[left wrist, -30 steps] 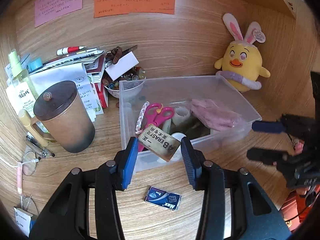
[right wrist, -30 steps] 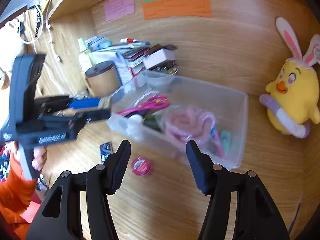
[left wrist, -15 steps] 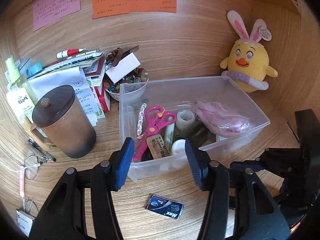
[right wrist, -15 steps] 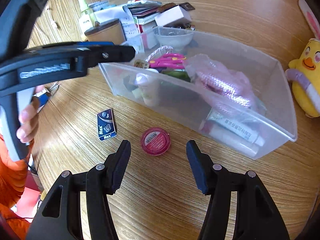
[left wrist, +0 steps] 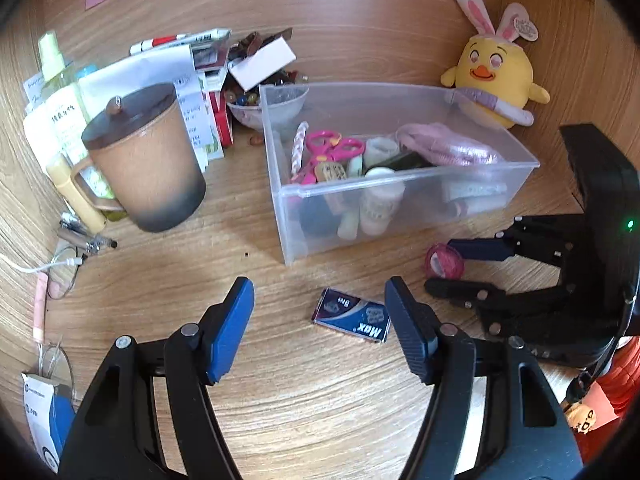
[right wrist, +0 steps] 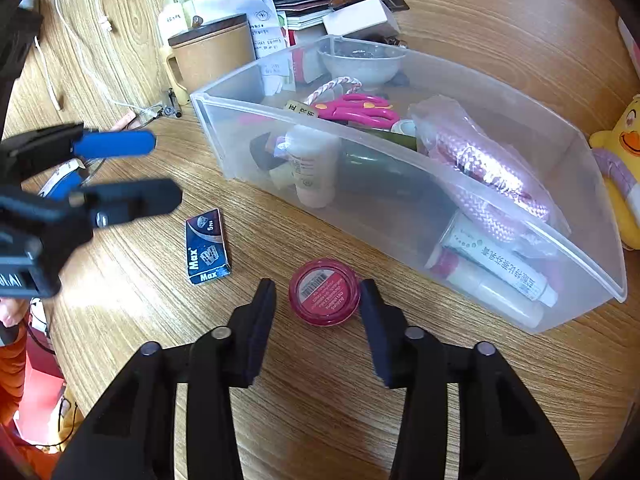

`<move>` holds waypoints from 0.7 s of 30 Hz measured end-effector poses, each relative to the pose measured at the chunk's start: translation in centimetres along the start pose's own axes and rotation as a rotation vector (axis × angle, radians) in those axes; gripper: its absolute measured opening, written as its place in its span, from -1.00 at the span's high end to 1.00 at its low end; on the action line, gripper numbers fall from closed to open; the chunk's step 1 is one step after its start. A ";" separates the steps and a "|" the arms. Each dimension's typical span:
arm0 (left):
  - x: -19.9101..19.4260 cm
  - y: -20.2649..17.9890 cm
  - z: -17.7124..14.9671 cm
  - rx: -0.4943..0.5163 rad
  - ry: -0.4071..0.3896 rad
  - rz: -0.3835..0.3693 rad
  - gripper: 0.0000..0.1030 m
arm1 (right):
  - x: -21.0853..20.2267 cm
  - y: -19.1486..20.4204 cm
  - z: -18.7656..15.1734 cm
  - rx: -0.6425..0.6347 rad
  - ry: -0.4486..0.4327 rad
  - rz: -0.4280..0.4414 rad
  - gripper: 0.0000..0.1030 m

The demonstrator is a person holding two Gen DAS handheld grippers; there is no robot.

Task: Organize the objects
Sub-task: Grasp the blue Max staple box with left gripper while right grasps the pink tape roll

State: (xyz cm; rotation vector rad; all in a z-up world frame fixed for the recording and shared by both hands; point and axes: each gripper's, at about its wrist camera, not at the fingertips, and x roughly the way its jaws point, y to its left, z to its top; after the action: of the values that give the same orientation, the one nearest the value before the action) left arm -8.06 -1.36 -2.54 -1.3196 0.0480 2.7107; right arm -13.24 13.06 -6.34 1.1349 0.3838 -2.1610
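Observation:
A small blue Max box [left wrist: 352, 316] [right wrist: 206, 248] lies flat on the wooden desk in front of the clear plastic bin [left wrist: 400, 88] [right wrist: 580, 136]. My left gripper [left wrist: 318, 300] hangs just short of it, jaws opening, nothing between them. A round pink jar [right wrist: 324, 292] [left wrist: 444, 260] sits on the desk between the fingers of my right gripper [right wrist: 318, 296]. Those jaws are closing, with a gap still showing on the jar's left side. The eraser [left wrist: 330, 170] rests inside the bin beside pink scissors [left wrist: 330, 146].
A lidded brown mug [left wrist: 148, 160], papers and a spray bottle [left wrist: 56, 80] crowd the back left. A yellow plush chick [left wrist: 496, 76] stands behind the bin. Glasses, pens and a cable [left wrist: 68, 264] lie at the left edge.
The eraser left my left gripper and now lies in the bin; that gripper opened wider and sank toward the blue box. My right gripper dropped around the pink jar and narrowed.

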 end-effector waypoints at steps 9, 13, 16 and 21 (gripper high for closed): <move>2.2 -0.6 -2.0 0.011 0.087 -0.028 -0.31 | -1.1 0.1 -0.3 0.010 -0.019 0.008 0.37; 2.7 -1.4 -2.1 0.031 0.097 -0.036 -0.31 | -1.6 0.1 -0.2 0.020 -0.024 0.011 0.37; 2.8 -1.8 -2.2 0.044 0.089 -0.020 -0.31 | -1.8 0.1 -0.4 0.030 -0.028 0.014 0.37; 2.8 -1.8 -2.0 0.039 0.069 -0.023 -0.04 | -2.9 0.0 -0.6 0.043 -0.051 0.011 0.37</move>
State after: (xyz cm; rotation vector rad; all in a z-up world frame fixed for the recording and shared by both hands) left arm -7.96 0.55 -5.96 -1.3939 0.0906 2.6306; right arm -11.73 14.59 -4.29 1.1010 0.3087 -2.1933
